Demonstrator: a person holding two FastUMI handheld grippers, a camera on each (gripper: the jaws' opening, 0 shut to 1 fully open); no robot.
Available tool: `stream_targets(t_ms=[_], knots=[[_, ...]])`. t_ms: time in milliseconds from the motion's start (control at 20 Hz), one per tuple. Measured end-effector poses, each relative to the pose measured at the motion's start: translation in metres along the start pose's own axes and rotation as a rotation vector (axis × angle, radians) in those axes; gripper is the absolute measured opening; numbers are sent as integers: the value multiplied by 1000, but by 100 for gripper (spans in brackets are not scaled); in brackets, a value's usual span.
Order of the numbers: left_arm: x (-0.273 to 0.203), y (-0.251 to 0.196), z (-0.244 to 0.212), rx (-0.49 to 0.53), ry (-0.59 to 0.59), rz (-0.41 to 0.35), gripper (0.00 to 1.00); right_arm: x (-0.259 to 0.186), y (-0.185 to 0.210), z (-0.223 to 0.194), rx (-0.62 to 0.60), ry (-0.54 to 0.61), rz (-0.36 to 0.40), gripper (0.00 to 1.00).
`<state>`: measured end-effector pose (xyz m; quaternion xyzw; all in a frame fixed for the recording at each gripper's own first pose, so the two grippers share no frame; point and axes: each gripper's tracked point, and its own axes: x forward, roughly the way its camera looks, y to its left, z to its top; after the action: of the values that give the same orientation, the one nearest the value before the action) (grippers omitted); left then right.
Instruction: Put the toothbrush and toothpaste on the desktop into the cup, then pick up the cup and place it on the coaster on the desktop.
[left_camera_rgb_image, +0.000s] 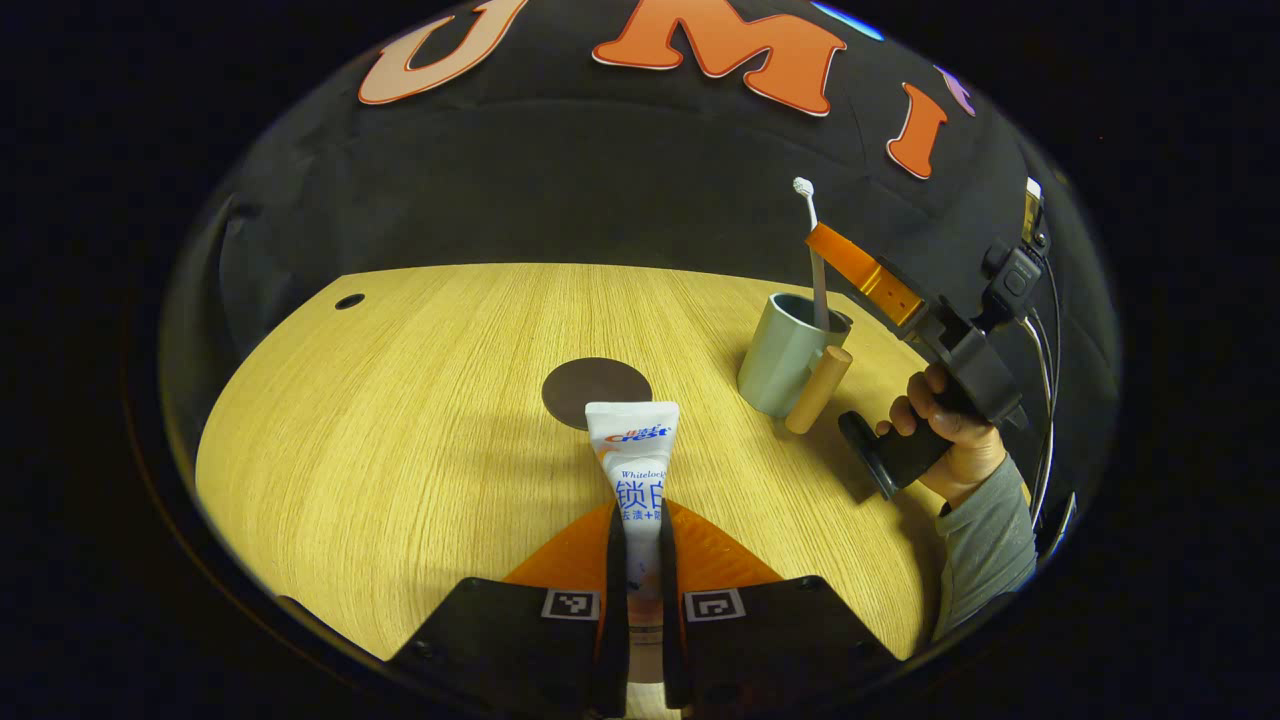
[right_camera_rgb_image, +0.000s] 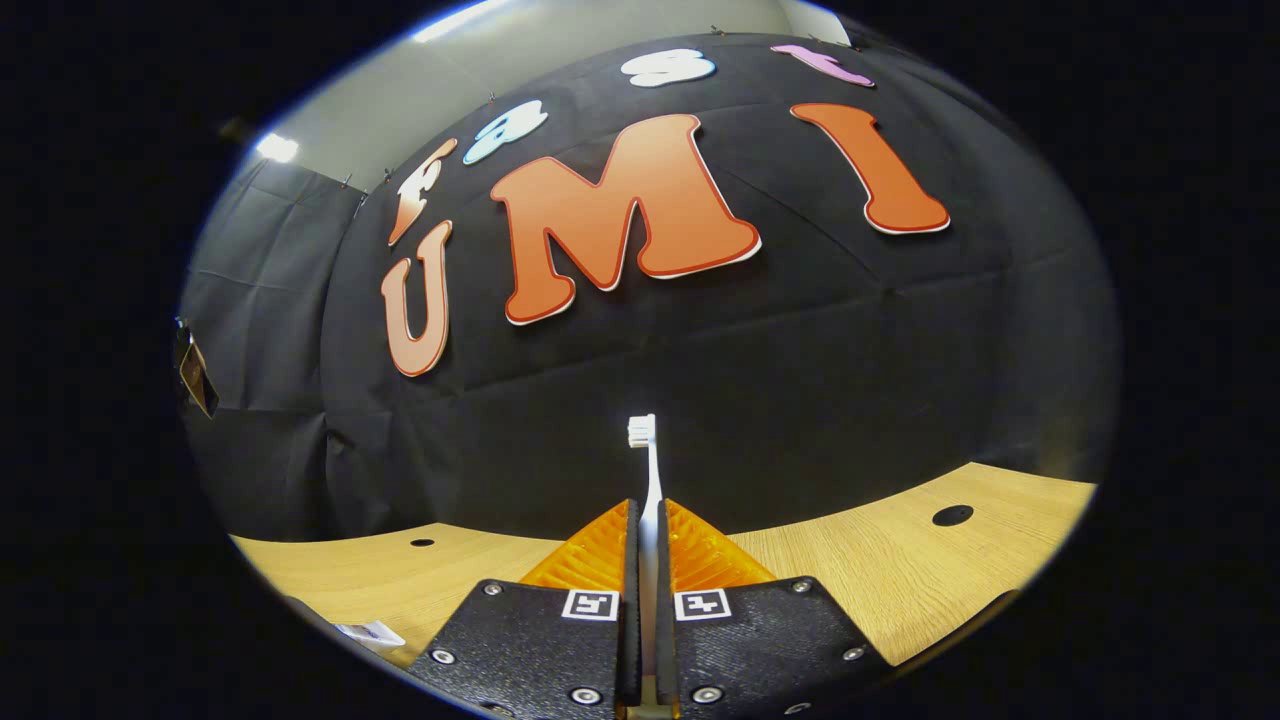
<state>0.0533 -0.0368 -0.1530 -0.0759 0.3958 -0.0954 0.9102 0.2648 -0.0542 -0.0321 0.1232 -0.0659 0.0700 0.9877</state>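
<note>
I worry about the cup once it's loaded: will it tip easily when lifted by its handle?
Probably somewhat. The cup is tall and narrow, and the toothbrush stands well above its rim, so the weight likely sits high. The wooden handle juts from one side, so a grip there may let it swing. The toothpaste would add load.

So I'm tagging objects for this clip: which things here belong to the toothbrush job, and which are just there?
Belong to the job:
toothpaste, in the left claw
toothbrush, in the right claw, lower end in the cup
cup
coaster

Just there:
desktop
booth wall
</note>
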Motion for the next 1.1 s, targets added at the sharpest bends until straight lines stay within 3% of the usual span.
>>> stream_targets(t_ms=[550,800,900,1050,1100], knots=[[7,-9,49,5,-52,-14,17,-37,10,-10,-99,59,0,7],[19,-9,72,15,-119,-43,17,-53,4,-2,-82,71,-23,7],[26,-11,89,18,-154,-62,17,-63,1,-2,-82,92,-34,11],[44,-31,105,26,-198,-87,17,-80,1,-5,-84,126,-34,29],[50,-37,113,31,-217,-95,17,-84,0,-5,-84,130,-33,26]])
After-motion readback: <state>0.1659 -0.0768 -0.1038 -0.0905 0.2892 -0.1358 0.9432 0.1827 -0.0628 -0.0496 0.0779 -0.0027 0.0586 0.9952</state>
